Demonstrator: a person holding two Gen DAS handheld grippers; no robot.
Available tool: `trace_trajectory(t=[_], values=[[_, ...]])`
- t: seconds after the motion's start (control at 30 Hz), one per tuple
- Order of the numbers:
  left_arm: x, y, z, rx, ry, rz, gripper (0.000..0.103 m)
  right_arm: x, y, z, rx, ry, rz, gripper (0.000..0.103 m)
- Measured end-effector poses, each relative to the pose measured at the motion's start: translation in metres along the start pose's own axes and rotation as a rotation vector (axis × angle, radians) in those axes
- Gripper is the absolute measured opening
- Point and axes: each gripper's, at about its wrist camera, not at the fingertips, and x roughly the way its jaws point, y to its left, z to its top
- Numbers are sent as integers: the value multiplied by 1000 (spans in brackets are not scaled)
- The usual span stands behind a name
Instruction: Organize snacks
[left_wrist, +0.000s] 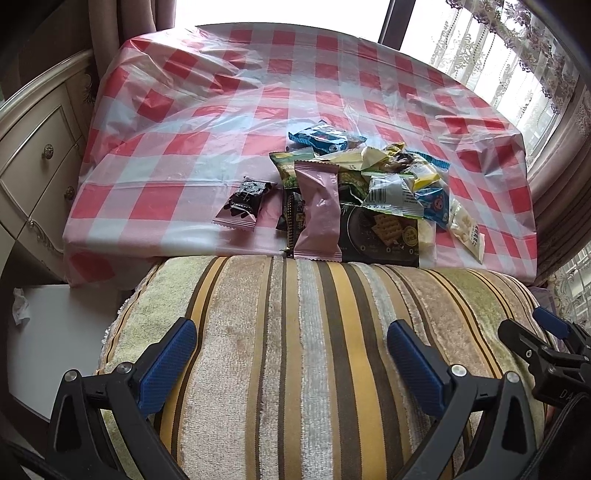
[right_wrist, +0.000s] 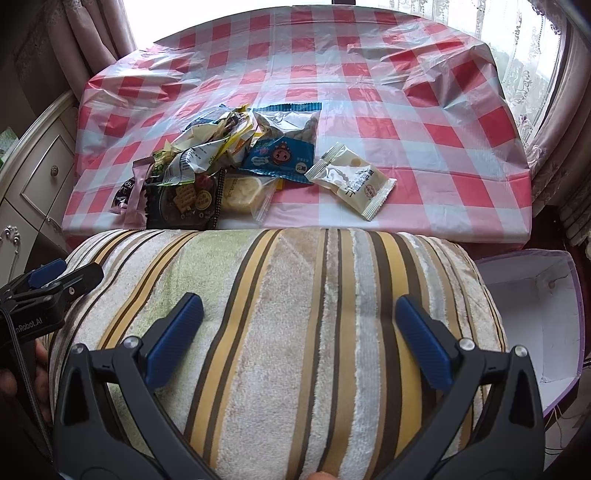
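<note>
A heap of snack packets (left_wrist: 354, 184) (right_wrist: 229, 162) lies near the front edge of a table under a red-and-white checked plastic cloth (left_wrist: 207, 110) (right_wrist: 424, 122). A pink packet (left_wrist: 319, 210) stands at the front of the heap. A small black-and-pink packet (left_wrist: 243, 201) lies apart to its left. A white packet (right_wrist: 351, 181) lies apart to the right. My left gripper (left_wrist: 291, 354) is open above a striped cushion (left_wrist: 288, 332), well short of the snacks. My right gripper (right_wrist: 299, 332) is open too, above the same striped cushion (right_wrist: 295, 295).
An open white box with a purple rim (right_wrist: 535, 306) stands right of the cushion. A cream dresser with drawers (left_wrist: 33, 162) flanks the table on the left. Lace curtains (left_wrist: 498, 48) hang at the window behind. A white surface with crumpled paper (left_wrist: 20, 306) lies at lower left.
</note>
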Motion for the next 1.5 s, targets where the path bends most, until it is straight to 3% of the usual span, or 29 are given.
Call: trace_trajectory(t=[1.5], values=[[6,3,1,-15,7,-17,103,3,0,0,0,0,4,103]])
